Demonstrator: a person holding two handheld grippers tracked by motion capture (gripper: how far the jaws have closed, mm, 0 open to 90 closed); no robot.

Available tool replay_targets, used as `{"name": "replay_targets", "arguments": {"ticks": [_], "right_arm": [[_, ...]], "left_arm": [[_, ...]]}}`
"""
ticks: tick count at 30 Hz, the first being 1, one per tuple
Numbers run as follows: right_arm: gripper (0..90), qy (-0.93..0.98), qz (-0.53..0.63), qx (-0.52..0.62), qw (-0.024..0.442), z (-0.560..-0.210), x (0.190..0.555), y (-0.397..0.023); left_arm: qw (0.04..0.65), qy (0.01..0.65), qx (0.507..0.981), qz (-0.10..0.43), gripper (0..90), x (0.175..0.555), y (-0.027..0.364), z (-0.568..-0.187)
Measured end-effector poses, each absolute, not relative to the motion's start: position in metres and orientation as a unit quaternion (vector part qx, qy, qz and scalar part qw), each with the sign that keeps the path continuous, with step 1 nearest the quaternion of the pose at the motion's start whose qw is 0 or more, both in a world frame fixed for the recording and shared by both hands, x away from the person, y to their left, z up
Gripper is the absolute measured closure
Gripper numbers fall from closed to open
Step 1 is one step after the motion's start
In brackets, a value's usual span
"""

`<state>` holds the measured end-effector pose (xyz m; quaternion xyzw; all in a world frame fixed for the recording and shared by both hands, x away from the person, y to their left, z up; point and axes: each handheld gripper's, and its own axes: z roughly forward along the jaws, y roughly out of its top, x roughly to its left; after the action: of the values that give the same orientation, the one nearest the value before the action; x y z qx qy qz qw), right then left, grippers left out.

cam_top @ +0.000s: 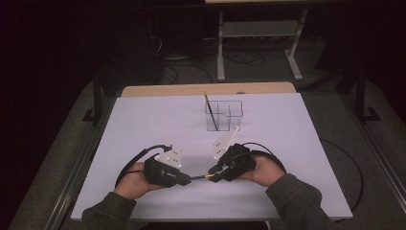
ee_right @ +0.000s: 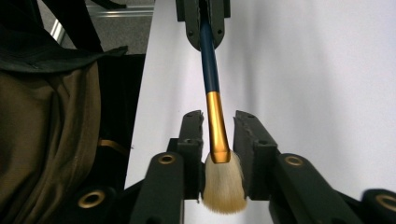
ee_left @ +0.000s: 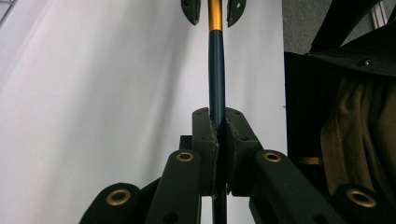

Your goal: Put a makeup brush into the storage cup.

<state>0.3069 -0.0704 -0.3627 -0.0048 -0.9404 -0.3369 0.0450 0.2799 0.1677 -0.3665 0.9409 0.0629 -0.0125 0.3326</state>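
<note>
- Left gripper (ee_left: pixel 218 128): jaws clamped on brush (ee_left: pixel 216 79) handle, dark blue part.
- Right gripper (ee_right: pixel 219 126): jaws apart, gold ferrule + bristles between, not pinched.
- Clear organizer (cam_top: pixel 224 115) far, w/ 1 brush.

This looks like a lab or recording room, though the dim light leaves much unclear: a white-covered surface (cam_top: pixel 143 120) on a metal frame, loose cables (cam_top: pixel 191 72) across grey floor beyond its far edge, and a grey stand (cam_top: pixel 258 33).
</note>
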Motion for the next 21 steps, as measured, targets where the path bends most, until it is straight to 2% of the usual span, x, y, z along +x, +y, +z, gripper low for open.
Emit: {"name": "replay_targets", "arguments": {"ticks": [2, 5, 11, 13, 16, 21], "right_arm": [[78.0, -0.940, -0.338, -0.003, 0.050, -0.362, 0.307, -0.072], [80.2, -0.939, -0.338, 0.004, 0.057, -0.361, 0.308, -0.073], [81.3, -0.942, -0.329, 0.016, 0.065, -0.357, 0.309, -0.070], [81.4, -0.945, -0.319, 0.013, 0.067, -0.353, 0.308, -0.069], [81.5, -0.951, -0.303, 0.023, 0.058, -0.348, 0.308, -0.066], [81.5, -0.956, -0.286, 0.032, 0.052, -0.341, 0.306, -0.060]], "left_arm": [[0.333, 0.062, 0.941, -0.014, 84.0, 0.279, 0.167, -0.367], [0.334, 0.058, 0.941, -0.017, 84.0, 0.279, 0.167, -0.367], [0.334, 0.065, 0.940, -0.012, 82.0, 0.279, 0.167, -0.368], [0.333, 0.070, 0.940, -0.013, 74.0, 0.279, 0.166, -0.368], [0.331, 0.067, 0.941, -0.011, 70.8, 0.279, 0.164, -0.367], [0.331, 0.065, 0.941, -0.012, 72.9, 0.277, 0.159, -0.367]]}}
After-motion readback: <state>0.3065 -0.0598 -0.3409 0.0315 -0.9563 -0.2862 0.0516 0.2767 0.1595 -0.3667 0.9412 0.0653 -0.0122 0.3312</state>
